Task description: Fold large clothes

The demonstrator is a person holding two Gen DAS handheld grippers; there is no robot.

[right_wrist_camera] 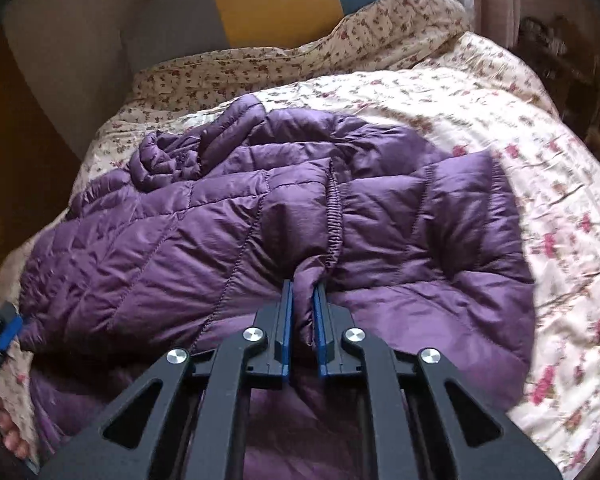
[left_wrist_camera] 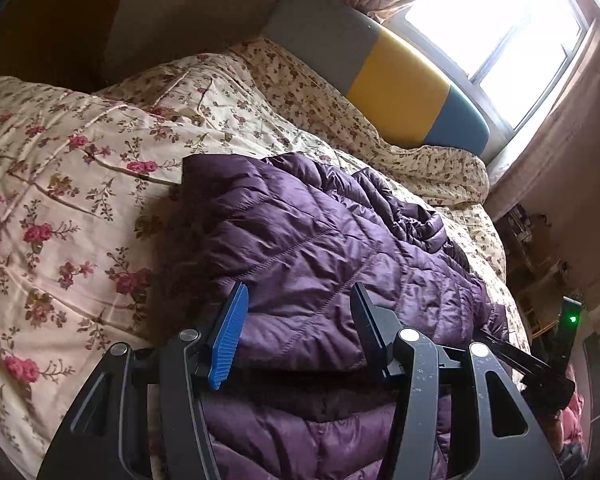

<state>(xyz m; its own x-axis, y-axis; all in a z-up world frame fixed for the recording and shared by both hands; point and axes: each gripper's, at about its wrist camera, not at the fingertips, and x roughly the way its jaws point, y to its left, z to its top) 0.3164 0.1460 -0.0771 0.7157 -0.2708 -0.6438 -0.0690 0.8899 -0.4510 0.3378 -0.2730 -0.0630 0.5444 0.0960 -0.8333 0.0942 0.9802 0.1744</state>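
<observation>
A purple quilted puffer jacket point(left_wrist_camera: 300, 220) lies spread over the flowered quilt point(left_wrist_camera: 60, 200) on a bed. In the left wrist view my left gripper point(left_wrist_camera: 300, 292) straddles the jacket's thick near edge, and the padded fabric fills the gap between its blue pad point(left_wrist_camera: 230, 336) and the other finger. The right wrist view shows the same jacket point(right_wrist_camera: 220, 232) with an elastic-gathered hem running toward my right gripper point(right_wrist_camera: 303, 286). Its jaws stand nearly together, pinching a narrow ridge of purple fabric. My left gripper point(right_wrist_camera: 4, 332) also shows at that view's far left, at the jacket's edge.
A grey, yellow and blue headboard point(left_wrist_camera: 396, 88) stands behind the pillows, below a bright window point(left_wrist_camera: 500, 32) with curtains. Dark clutter point(left_wrist_camera: 532, 240) sits beside the bed on the right. The quilt point(right_wrist_camera: 540, 200) extends wide to the jacket's right. A pink sleeve point(left_wrist_camera: 572, 412) shows low at right.
</observation>
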